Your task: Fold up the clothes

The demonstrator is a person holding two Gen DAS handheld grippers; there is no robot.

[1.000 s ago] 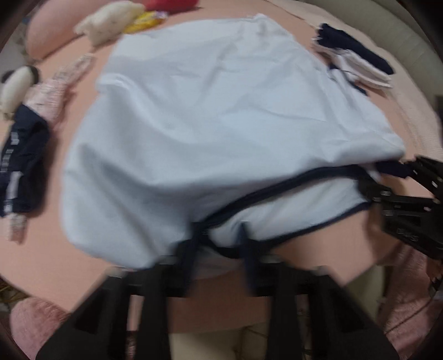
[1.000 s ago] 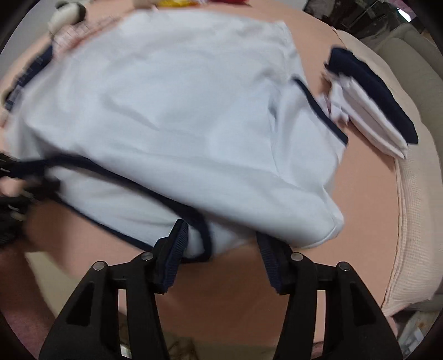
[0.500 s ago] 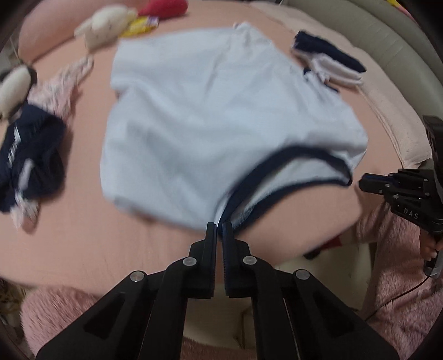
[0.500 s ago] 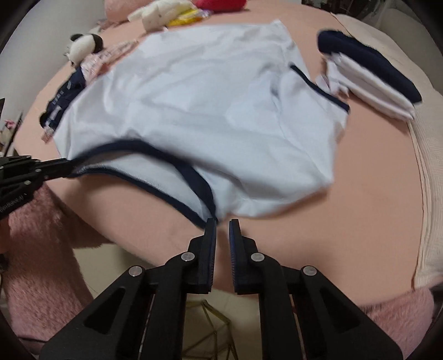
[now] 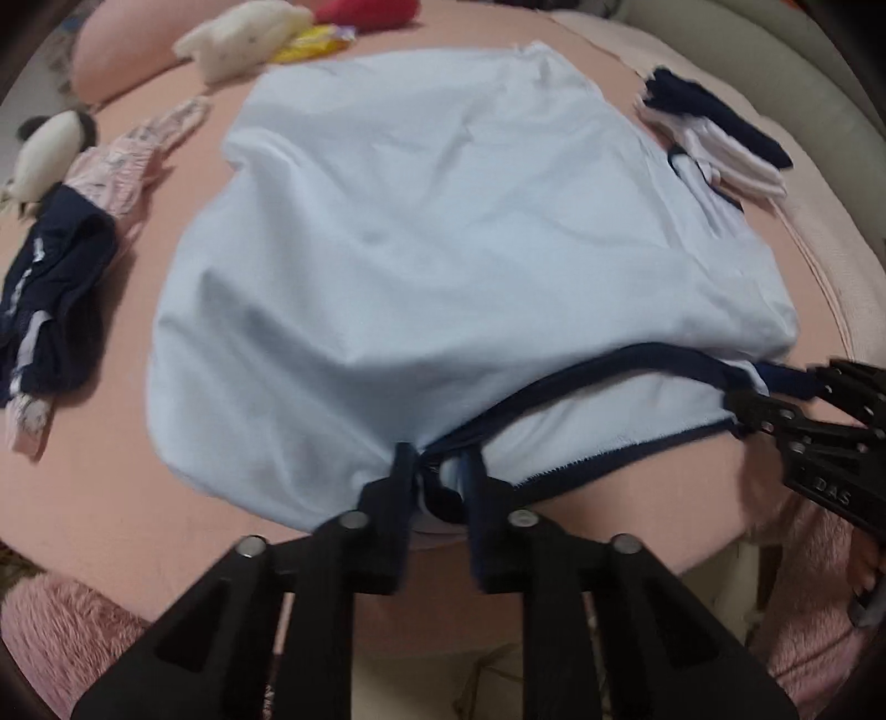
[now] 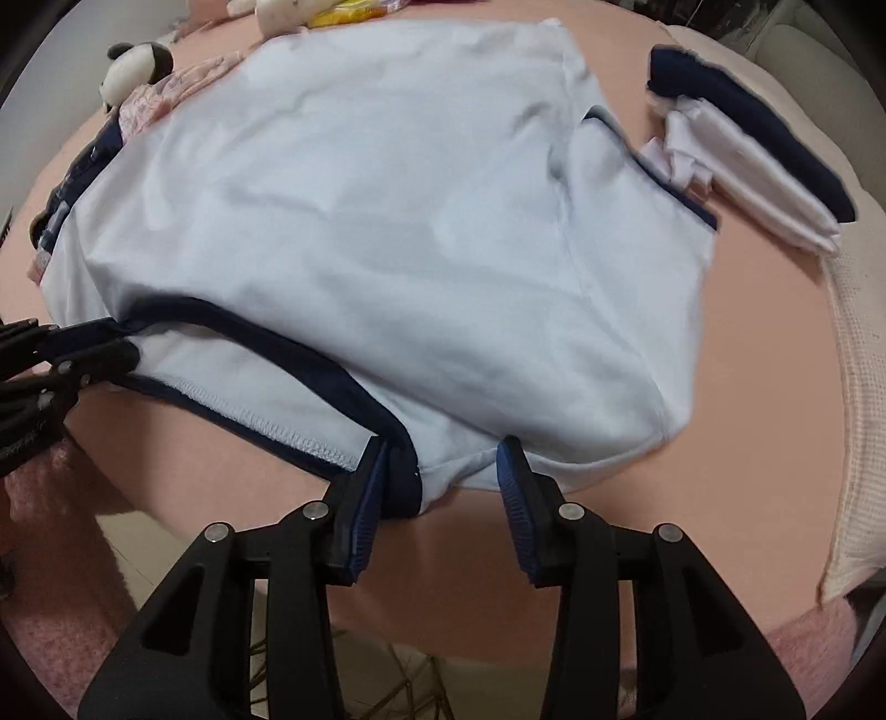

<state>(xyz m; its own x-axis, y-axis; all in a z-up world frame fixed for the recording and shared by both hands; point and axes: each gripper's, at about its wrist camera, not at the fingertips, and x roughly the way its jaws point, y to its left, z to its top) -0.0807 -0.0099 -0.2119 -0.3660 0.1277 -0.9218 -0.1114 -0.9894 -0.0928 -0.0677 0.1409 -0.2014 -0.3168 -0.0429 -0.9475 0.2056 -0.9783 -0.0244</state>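
A pale blue T-shirt [image 5: 454,238] with navy trim lies spread on the pink bed [image 5: 111,515], collar toward me; it also shows in the right wrist view [image 6: 387,221]. My left gripper [image 5: 437,465] is open, its fingers astride the collar's left end at the near edge. My right gripper [image 6: 443,459] is open, its fingers astride the collar's right end and the shoulder fabric. Each gripper shows in the other's view: the right one [image 5: 775,399] and the left one [image 6: 94,354].
A folded white and navy stack [image 6: 747,160] lies to the right of the shirt. Dark navy clothes [image 5: 55,299], a pink garment [image 5: 133,160] and plush toys [image 5: 243,33] lie to the left and far side. The bed edge [image 6: 498,637] is just below my grippers.
Both grippers were shut and pulled back from the shirt half a second ago. Now both are open and moved forward onto the collar ends.
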